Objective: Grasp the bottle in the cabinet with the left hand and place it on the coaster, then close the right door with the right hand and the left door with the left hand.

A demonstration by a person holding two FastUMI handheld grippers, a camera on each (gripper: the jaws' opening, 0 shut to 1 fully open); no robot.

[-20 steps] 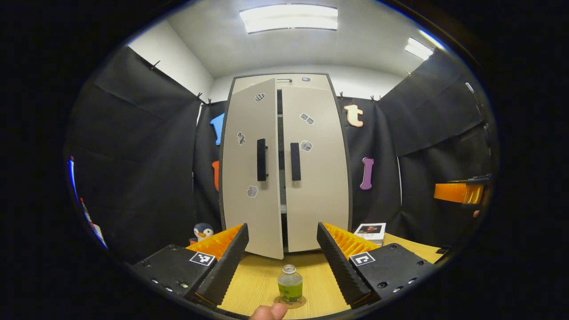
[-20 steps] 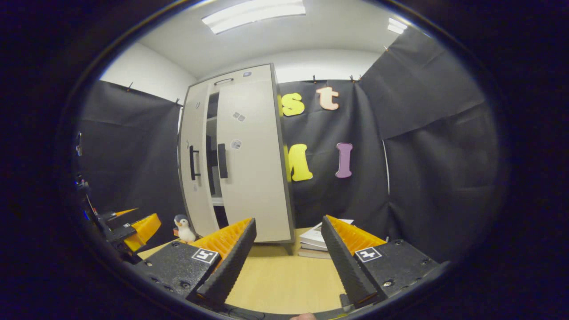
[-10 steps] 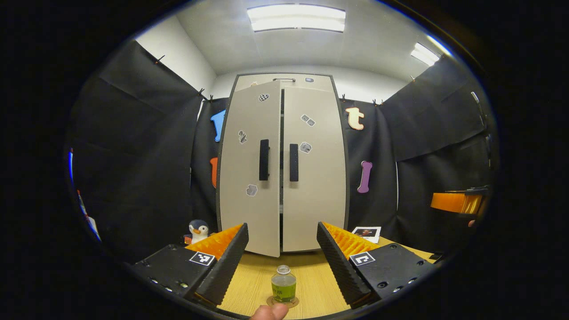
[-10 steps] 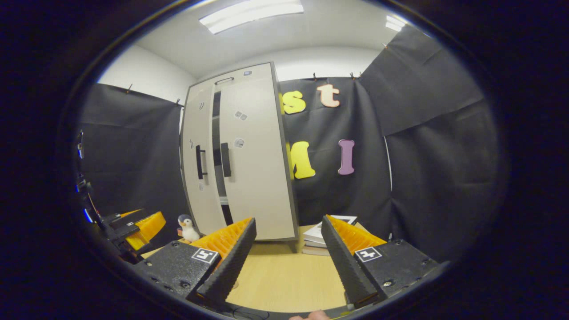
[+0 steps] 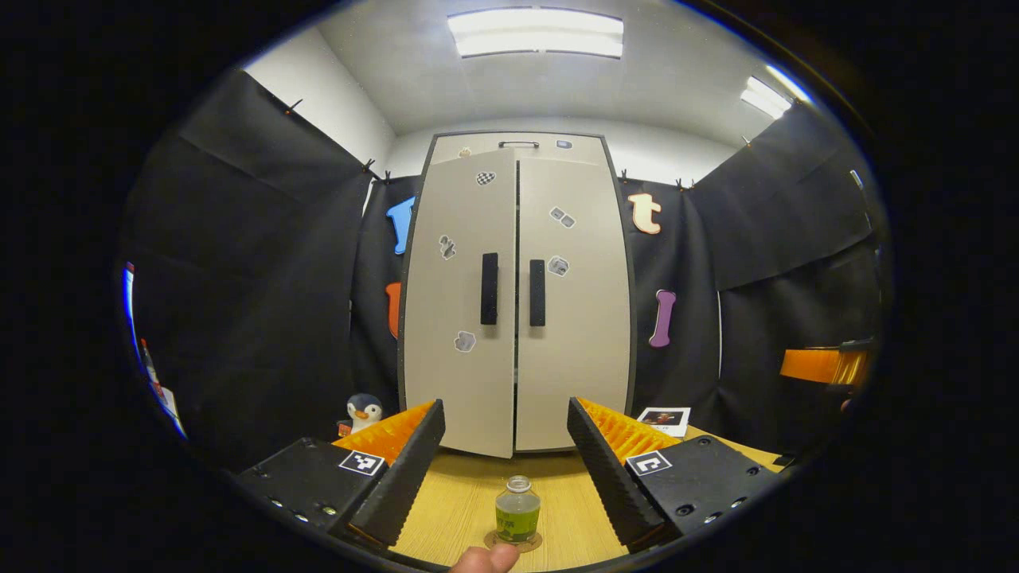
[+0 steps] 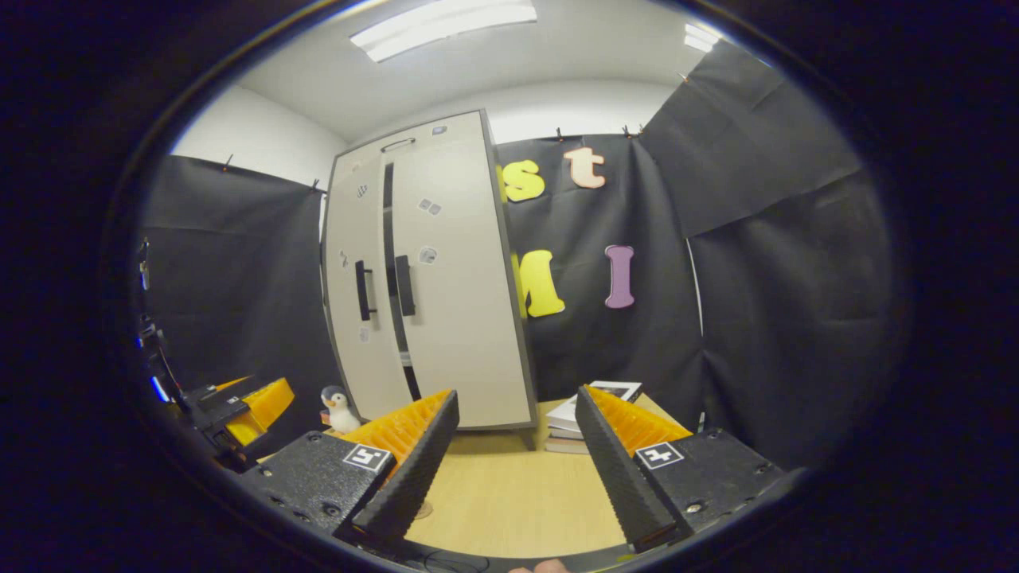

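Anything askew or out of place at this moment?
The left door is not quite flush: its lower edge juts forward of the right door, with a dark gap visible in the right gripper view. The bottle stands upright on the coaster.

Both grippers match: left gripper [image 5: 501,458] and right gripper [image 6: 513,446] have black bodies with visible screws, a square black-and-white marker on each side, and jaws with orange ridged backs and black serrated inner faces.
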